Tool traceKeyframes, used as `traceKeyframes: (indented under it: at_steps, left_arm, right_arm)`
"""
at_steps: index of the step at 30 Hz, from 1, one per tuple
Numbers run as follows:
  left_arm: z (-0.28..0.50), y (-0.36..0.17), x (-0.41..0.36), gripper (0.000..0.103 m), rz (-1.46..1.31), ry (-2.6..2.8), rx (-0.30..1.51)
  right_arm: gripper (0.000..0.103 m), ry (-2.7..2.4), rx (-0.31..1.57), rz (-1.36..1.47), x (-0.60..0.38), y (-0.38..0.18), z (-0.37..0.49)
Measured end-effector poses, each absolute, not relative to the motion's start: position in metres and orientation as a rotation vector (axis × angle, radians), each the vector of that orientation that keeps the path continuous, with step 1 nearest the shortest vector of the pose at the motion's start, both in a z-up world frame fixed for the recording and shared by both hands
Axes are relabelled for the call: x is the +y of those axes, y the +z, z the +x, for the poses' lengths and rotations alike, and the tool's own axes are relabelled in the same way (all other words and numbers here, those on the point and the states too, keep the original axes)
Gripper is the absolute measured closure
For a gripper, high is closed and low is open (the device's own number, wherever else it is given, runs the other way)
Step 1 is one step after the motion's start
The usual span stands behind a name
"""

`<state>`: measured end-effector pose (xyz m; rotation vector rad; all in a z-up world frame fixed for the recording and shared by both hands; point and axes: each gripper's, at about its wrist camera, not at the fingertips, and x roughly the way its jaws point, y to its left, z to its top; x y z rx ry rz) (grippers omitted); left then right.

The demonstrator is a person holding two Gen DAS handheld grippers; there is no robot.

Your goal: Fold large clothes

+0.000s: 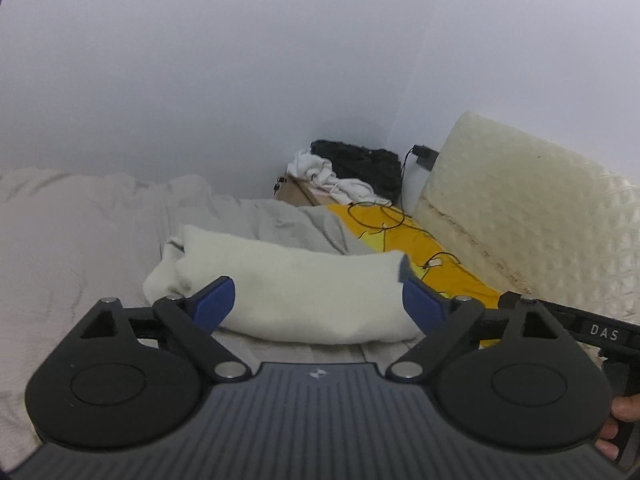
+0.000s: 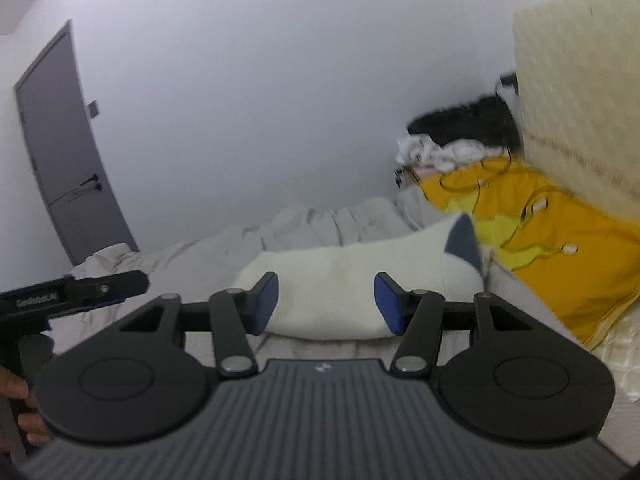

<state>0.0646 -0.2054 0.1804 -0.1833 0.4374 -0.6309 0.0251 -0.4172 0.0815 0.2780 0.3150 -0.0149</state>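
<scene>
One cardboard box (image 1: 298, 194) holds white (image 1: 320, 176) and black clothes (image 1: 364, 168)

The white garment (image 1: 296, 296) lies folded into a thick, soft, oblong bundle on the pale bedcover — fleecy in texture, edges rounded, no loose sleeves showing. It sits just ahead of both pairs of tongs, lying crosswise to their fingers and wider than either pair's spread. From the right wrist camera the white garment (image 2: 348, 280) looks blurred — one dark grey-blue corner patch shows at its right end.
</scene>
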Motion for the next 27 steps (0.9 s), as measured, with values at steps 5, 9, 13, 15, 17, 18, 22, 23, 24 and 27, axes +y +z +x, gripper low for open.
traceKeyframes:
  at_steps: [5,9,13,15,17,18,22,23,24,27]
  left_arm:
    - [0.018,0.190,-0.193,0.004,-0.150,-0.608,0.405]
    - [-0.012,0.186,-0.183,0.003,-0.109,-0.577,0.380]
    - [-0.036,0.180,-0.171,0.002,-0.098,-0.566,0.369]
    - [-0.045,0.176,-0.168,0.001,-0.088,-0.555,0.372]
    - [-0.052,0.170,-0.163,0.001,-0.086,-0.547,0.377]
    - [-0.054,0.167,-0.162,0.001,-0.084,-0.547,0.376]
    - [-0.055,0.148,-0.156,0.001,-0.072,-0.514,0.399]
    - [-0.056,0.144,-0.153,0.001,-0.078,-0.504,0.406]
    - [-0.056,0.140,-0.151,0.001,-0.084,-0.498,0.411]
    - [-0.058,0.132,-0.147,0.001,-0.087,-0.491,0.419]
  right_arm:
    - [0.046,-0.007,0.274,0.243,-0.410,0.086,-0.016]
    - [0.046,-0.005,0.266,0.246,-0.405,0.076,-0.039]
    - [0.046,0.001,0.260,0.243,-0.397,0.064,-0.058]
    - [0.046,-0.001,0.255,0.236,-0.390,0.060,-0.067]
    - [0.046,-0.006,0.256,0.235,-0.386,0.052,-0.071]
    - [0.046,-0.006,0.257,0.234,-0.382,0.051,-0.075]
    - [0.046,-0.015,0.269,0.217,-0.372,0.041,-0.078]
    - [0.046,-0.017,0.275,0.218,-0.371,0.038,-0.078]
    - [0.046,-0.015,0.282,0.222,-0.369,0.034,-0.077]
    - [0.046,-0.021,0.300,0.196,-0.360,0.025,-0.076]
